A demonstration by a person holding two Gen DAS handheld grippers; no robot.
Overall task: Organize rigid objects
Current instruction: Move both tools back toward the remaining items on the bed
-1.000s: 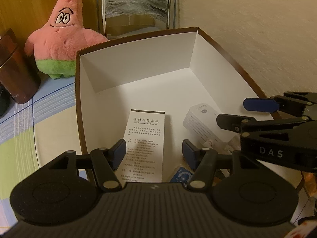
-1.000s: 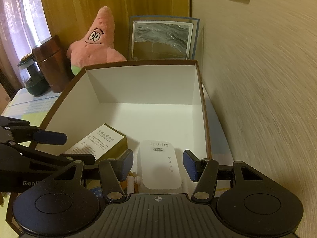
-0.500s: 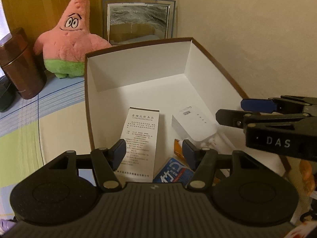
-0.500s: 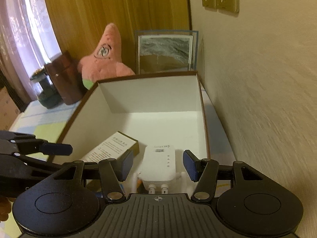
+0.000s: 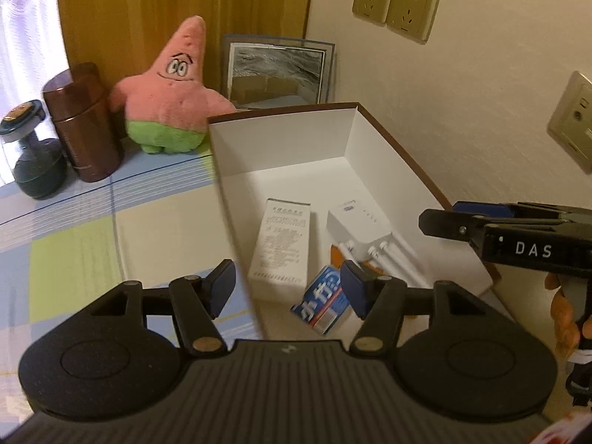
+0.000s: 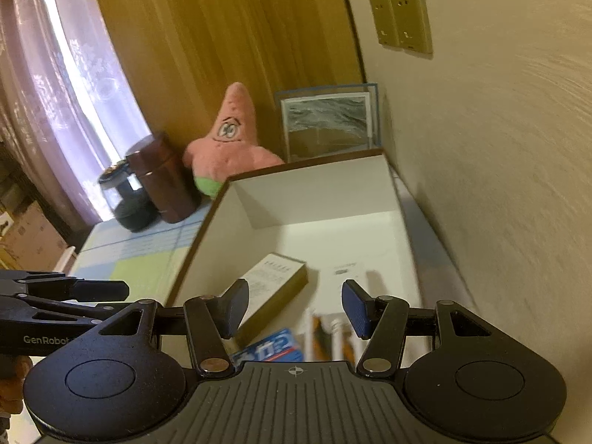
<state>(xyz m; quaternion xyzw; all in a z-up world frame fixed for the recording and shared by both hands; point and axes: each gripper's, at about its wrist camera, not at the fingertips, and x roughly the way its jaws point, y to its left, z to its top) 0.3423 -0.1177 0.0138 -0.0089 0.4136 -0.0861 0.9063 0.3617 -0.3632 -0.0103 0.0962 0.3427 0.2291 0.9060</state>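
A brown-rimmed white box point(image 5: 288, 137) point(image 6: 310, 188) stands against the wall. Inside lie a white printed carton point(image 5: 283, 244) point(image 6: 272, 288), a white router with antennas point(image 5: 360, 227) point(image 6: 344, 277) and a blue and white carton point(image 5: 323, 301) point(image 6: 272, 347). My left gripper point(image 5: 288, 288) is open and empty above the box's near left edge. My right gripper point(image 6: 296, 307) is open and empty above the box's near end; it also shows at the right of the left wrist view point(image 5: 444, 216).
A pink starfish plush point(image 5: 174, 92) point(image 6: 229, 140), a framed picture point(image 5: 275, 70), a brown canister point(image 5: 83, 125) and a dark jar point(image 5: 35, 162) stand at the back of the checked tablecloth point(image 5: 74, 236). Wall sockets point(image 5: 394, 5) are above the box.
Both grippers have lifted and pulled back from the box, still open. The box and its contents look smaller and lower in both views. The router stays in the box.
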